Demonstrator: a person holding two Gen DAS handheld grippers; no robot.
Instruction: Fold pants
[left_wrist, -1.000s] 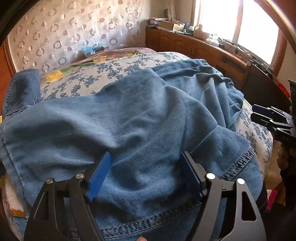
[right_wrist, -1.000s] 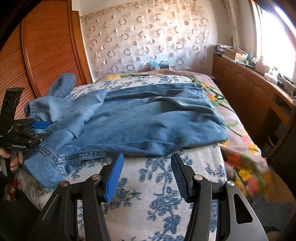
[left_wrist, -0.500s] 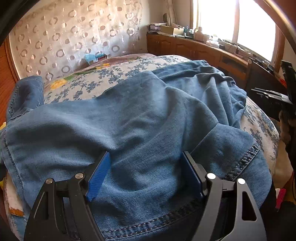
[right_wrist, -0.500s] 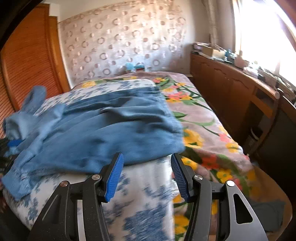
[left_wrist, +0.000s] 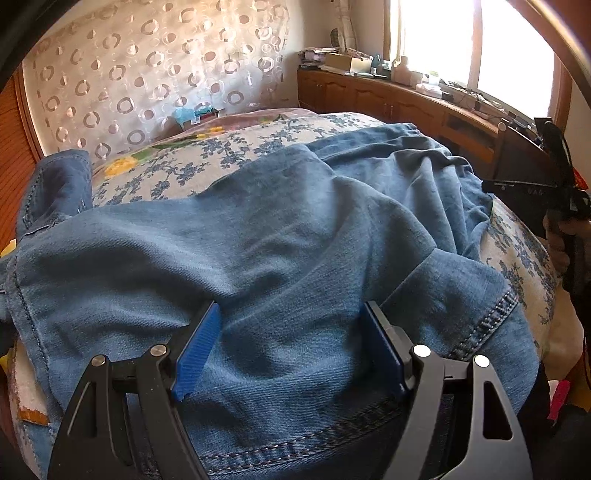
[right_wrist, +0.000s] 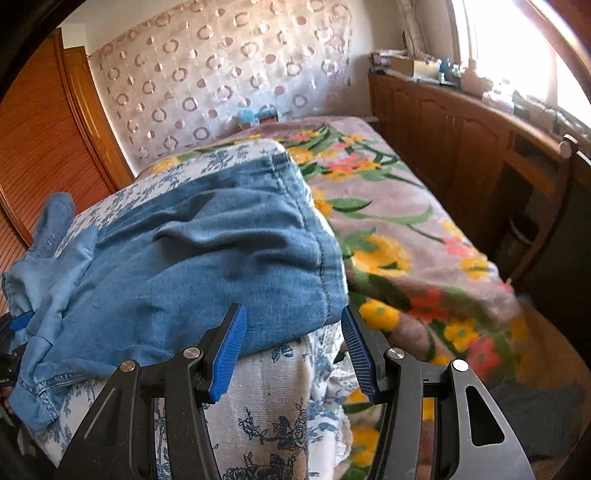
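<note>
- Left wrist view: the left tool (left_wrist: 291, 347) has its blue pads spread wide, with a broad bulge of the pants (left_wrist: 280, 236) rising between them near the stitched waistband. Whether the pads actually pinch the denim cannot be told. The pants lie rumpled across the bed (left_wrist: 199, 162), on a blue-flowered cover. At the right edge a hand grips the right tool (left_wrist: 532, 188).
- Right wrist view: the right tool (right_wrist: 293, 347) hangs with its jaws apart and nothing between them, just beside the near corner of the pants (right_wrist: 207, 258). The bed (right_wrist: 391, 229) shows a bright flowered blanket to the right.
</note>
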